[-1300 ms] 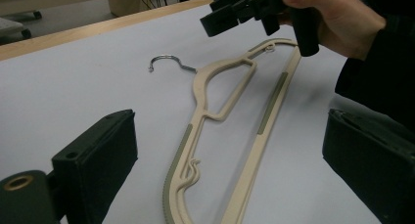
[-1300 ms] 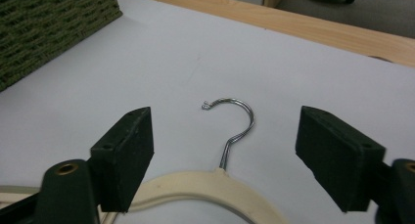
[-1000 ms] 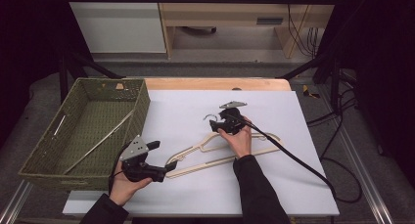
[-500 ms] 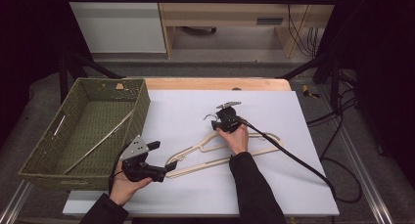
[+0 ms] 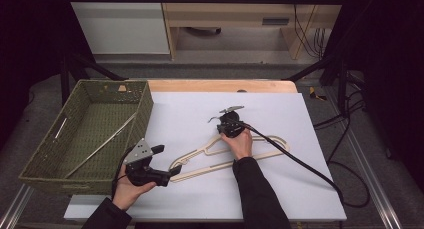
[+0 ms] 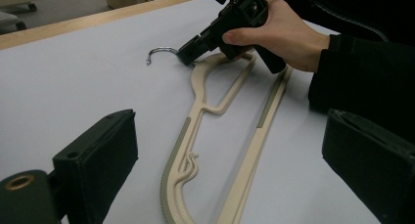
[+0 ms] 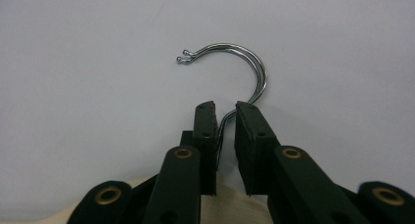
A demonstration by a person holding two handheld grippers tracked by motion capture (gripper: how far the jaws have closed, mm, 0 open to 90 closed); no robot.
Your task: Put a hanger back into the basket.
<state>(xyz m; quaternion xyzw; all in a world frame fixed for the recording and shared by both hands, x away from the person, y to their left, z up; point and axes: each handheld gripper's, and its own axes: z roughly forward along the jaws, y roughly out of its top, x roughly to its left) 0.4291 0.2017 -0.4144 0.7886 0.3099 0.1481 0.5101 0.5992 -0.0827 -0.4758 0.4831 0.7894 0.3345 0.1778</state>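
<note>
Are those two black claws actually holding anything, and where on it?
The right gripper has just closed its jaws around the hanger's metal hook, at the stem. The left gripper is open, holding nothing.

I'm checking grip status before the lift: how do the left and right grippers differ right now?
The right gripper has its jaws nearly shut around the metal hook of the beige hanger, having just been closing; the left gripper has its jaws wide open with the hanger's end between them, pads apart from it. The right gripper sits at the hanger's neck; the left gripper sits at its near-left end. Both are black and hand-held.
</note>
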